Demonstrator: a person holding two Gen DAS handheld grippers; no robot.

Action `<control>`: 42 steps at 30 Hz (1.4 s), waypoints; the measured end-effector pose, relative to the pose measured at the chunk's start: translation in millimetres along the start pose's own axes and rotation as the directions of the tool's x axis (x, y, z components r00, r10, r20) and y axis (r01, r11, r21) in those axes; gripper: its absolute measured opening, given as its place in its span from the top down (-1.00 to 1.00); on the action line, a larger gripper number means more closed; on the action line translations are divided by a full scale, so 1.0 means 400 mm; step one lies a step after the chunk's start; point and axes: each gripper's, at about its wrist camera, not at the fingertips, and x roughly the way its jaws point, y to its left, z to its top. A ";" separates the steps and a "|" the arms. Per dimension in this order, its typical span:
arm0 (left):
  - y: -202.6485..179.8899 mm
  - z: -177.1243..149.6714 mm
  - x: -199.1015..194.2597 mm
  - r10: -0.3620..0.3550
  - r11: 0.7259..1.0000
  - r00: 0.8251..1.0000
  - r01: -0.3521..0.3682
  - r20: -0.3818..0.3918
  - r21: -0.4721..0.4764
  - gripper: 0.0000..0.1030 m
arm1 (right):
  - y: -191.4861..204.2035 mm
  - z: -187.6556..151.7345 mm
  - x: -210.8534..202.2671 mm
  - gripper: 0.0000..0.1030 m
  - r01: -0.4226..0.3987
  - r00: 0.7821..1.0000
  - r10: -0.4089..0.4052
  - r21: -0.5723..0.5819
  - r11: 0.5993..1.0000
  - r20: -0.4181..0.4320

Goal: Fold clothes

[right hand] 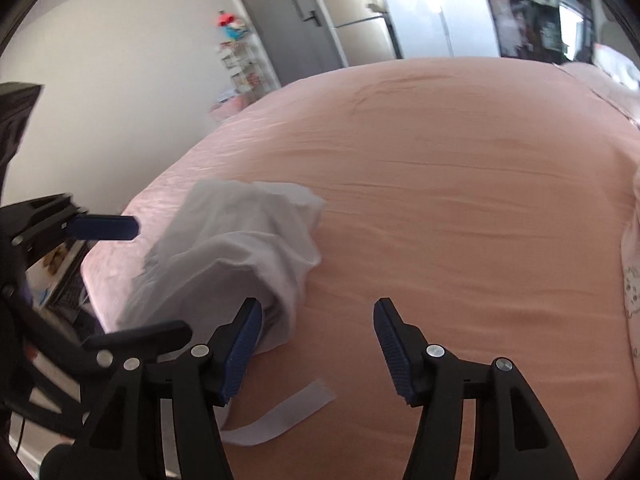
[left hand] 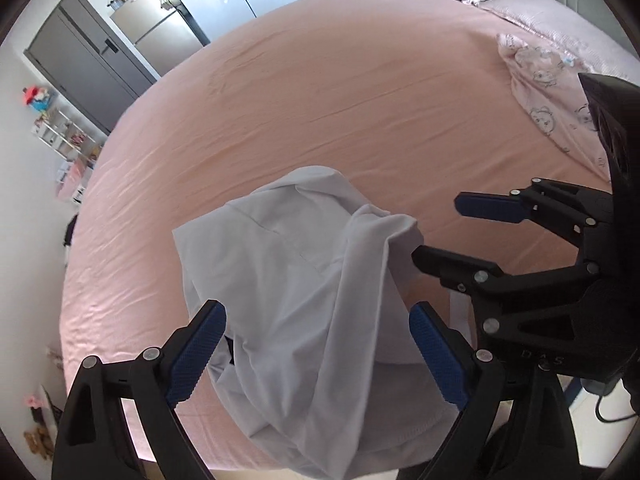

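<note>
A crumpled white garment [left hand: 296, 300] lies in a heap at the near edge of the pink bed [left hand: 320, 120]. My left gripper [left hand: 316, 356] is open, its blue-padded fingers on either side of the heap, above it. My right gripper [left hand: 436, 228] is open just right of the heap. In the right wrist view the right gripper [right hand: 318, 344] is open over bare sheet, the garment [right hand: 240, 248] to its left, with a loose white strip [right hand: 280, 416] below. The left gripper [right hand: 132, 280] shows open at the left.
A pink patterned pillow [left hand: 560, 112] lies at the right of the bed. A grey door [right hand: 288, 16], a fridge [right hand: 360, 28] and a shelf rack [right hand: 244, 64] stand beyond the far side. The bed's edge drops off at the left.
</note>
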 end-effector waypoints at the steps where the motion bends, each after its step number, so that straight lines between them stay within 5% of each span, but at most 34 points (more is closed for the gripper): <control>1: 0.002 0.003 0.010 0.019 1.000 1.000 -0.019 -0.006 -0.001 -0.83 | -0.011 -0.001 0.007 -0.13 -0.004 1.000 0.004 0.027 1.000 0.003; 8: 0.028 0.003 0.073 0.094 0.995 0.995 -0.093 -0.027 0.027 -0.81 | -0.012 -0.002 0.035 -0.13 -0.039 0.999 0.037 0.065 0.997 0.027; 10: 0.046 -0.005 0.062 0.109 0.994 0.994 -0.109 -0.010 0.018 -0.67 | 0.009 0.001 0.043 -0.13 -0.030 0.999 0.029 0.037 0.999 0.032; 12: 0.050 -0.010 0.050 0.126 0.992 0.992 -0.126 0.003 0.012 -0.26 | 0.026 0.004 0.051 -0.12 -0.020 0.999 0.019 0.024 1.000 0.044; 15: 0.055 -0.013 0.057 0.141 0.990 0.990 -0.141 0.018 -0.001 -0.04 | 0.049 0.009 0.064 -0.12 -0.004 0.997 0.002 0.030 1.000 0.072; 20: 0.065 -0.025 0.051 0.082 0.996 0.996 -0.082 0.034 -0.019 0.38 | 0.072 0.009 0.067 -0.07 0.026 0.996 -0.026 0.006 1.000 0.089; 24: 0.066 -0.037 0.047 0.027 0.999 0.999 -0.026 0.045 -0.029 0.61 | 0.080 0.006 0.072 0.94 -0.015 0.996 0.012 0.024 1.000 0.086; 34: 0.103 -0.055 0.043 -0.102 0.989 0.992 0.109 0.079 -0.095 0.88 | 0.081 0.001 0.064 0.98 -0.075 0.995 0.069 0.082 0.994 0.075; 38: 0.125 -0.068 0.012 -0.177 0.973 0.978 0.191 0.112 -0.131 0.90 | 0.071 -0.001 0.034 0.98 -0.224 0.973 0.217 0.109 0.968 0.075; 42: 0.144 -0.088 -0.033 -0.208 0.963 0.968 0.228 0.142 -0.144 0.90 | 0.085 -0.014 0.008 0.98 -0.268 0.963 0.266 0.080 0.960 0.029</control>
